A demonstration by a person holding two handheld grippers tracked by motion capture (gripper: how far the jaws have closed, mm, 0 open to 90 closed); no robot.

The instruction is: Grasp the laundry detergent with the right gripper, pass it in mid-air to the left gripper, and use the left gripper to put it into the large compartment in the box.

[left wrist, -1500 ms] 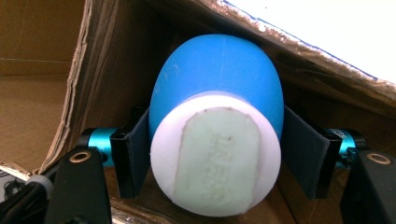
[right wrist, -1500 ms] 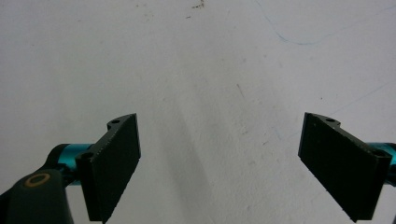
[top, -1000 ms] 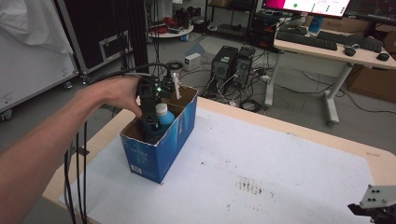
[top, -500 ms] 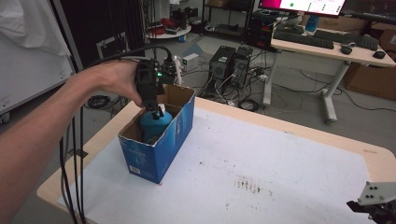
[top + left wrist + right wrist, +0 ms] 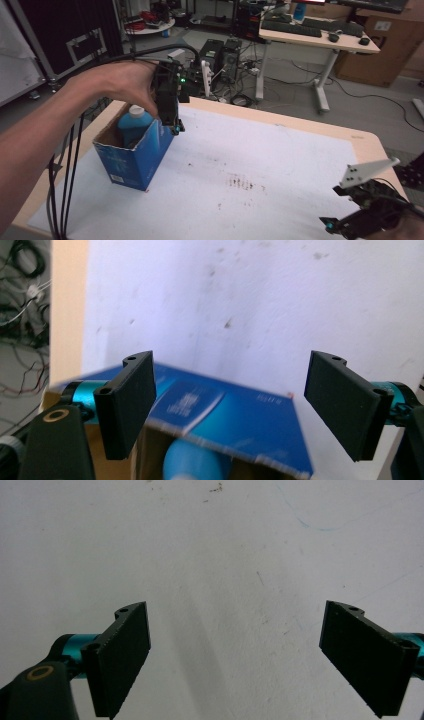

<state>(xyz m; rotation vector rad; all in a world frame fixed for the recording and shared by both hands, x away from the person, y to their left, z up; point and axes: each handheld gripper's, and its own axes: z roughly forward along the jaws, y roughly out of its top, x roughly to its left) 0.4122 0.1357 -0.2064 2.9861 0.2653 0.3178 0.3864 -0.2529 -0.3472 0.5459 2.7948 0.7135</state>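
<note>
A blue cardboard box (image 5: 137, 155) stands open-topped on the left part of the white table cover. Inside it stands a blue bottle (image 5: 133, 123) with a white cap. My left gripper (image 5: 172, 117) hangs just above the box's right rim, pointing down, jaws wide open with nothing between them. In the left gripper view the box's wall (image 5: 235, 412) and the bottle (image 5: 192, 462) lie below the open gripper (image 5: 232, 405). My right gripper (image 5: 345, 225) rests low at the table's near right corner; the right gripper view shows it open (image 5: 250, 655) over bare white cover.
The white table cover (image 5: 260, 165) carries dark smudges (image 5: 242, 182) near its middle. The table's wooden edge (image 5: 367, 145) shows at the right. Beyond the table stand computer towers (image 5: 222, 55), a desk (image 5: 320, 40) with keyboards, and a cardboard carton (image 5: 385, 45).
My left gripper has risen out of the box and drifted right, leaving the blue bottle standing inside. The right gripper has hardly moved.
</note>
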